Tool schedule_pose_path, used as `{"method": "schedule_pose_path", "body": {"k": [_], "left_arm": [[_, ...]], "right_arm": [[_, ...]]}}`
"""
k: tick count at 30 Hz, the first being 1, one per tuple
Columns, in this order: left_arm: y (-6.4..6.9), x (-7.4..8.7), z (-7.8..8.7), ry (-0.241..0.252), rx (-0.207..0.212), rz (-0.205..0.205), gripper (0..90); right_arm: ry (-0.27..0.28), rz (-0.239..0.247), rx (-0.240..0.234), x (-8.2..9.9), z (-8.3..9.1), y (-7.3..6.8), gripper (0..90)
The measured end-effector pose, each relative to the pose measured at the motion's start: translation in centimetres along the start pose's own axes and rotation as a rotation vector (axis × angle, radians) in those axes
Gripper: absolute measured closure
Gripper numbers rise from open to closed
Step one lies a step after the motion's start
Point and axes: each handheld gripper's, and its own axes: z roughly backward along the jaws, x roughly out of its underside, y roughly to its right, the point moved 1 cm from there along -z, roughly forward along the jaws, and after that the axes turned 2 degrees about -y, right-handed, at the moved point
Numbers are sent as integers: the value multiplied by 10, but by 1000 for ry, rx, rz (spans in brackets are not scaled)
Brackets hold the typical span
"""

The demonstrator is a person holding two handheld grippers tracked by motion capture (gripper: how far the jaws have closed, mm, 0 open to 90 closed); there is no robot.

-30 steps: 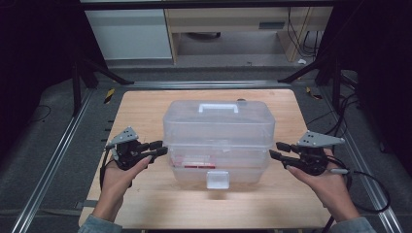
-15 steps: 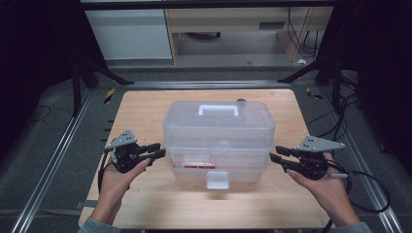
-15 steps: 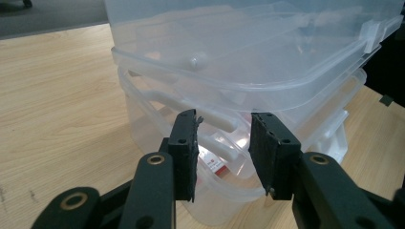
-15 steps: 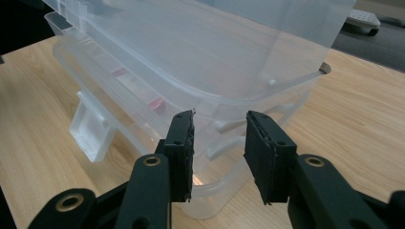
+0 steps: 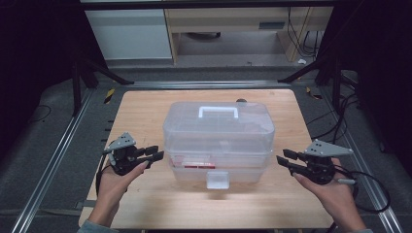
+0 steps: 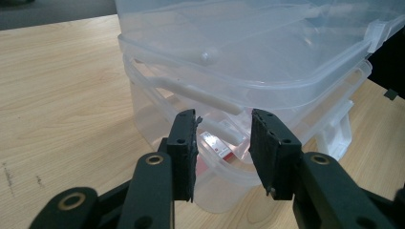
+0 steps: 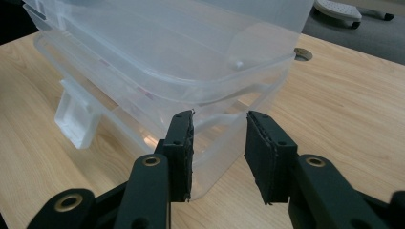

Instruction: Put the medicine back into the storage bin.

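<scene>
the left tool (image 5: 156, 153) has been drawn slightly away from the clear box (image 5: 218, 138) and lowered toward the near edge of the tabletop (image 5: 145, 107). the right tool (image 5: 286, 160) has likewise been pulled a little off the box's right end, toward the near edge. its jaws have been closed a little, with nothing gripped between them.

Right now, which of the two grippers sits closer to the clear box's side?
The left gripper: its jaw tips almost reach the clear plastic box, while the right gripper stands off with bare table between.
</scene>
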Motion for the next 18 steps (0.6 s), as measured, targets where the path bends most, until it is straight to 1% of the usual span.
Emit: {"method": "schedule_pose_path", "body": {"k": [5,9,10,11,12,14,15,16,17,18], "left_arm": [[-2,3,0,-10,-8,3,605],[-6,7,2,-26,-42,-2,583],[-9,8,4,-31,-56,-1,561],[-9,8,4,-31,-56,-1,536],[-11,9,5,-33,-64,1,536],[-16,10,7,-46,-90,22,475],[-18,10,7,-60,-100,33,436],[-25,9,8,-60,-133,18,365],[-25,9,8,-60,-133,18,338],[-29,9,7,-67,-152,20,338]], "right_arm": [[-13,-15,18,6,-2,3,607],[-36,-17,36,9,-6,5,558],[-39,-26,43,10,-8,6,530],[-39,-26,43,10,-8,6,530],[-43,-25,47,11,-8,7,517],[-52,-28,56,13,-10,8,484],[-57,-31,67,14,-11,9,453],[-61,-32,92,15,-13,11,408],[-61,-32,92,15,-13,11,408],[-63,-33,98,15,-13,12,391]]}}
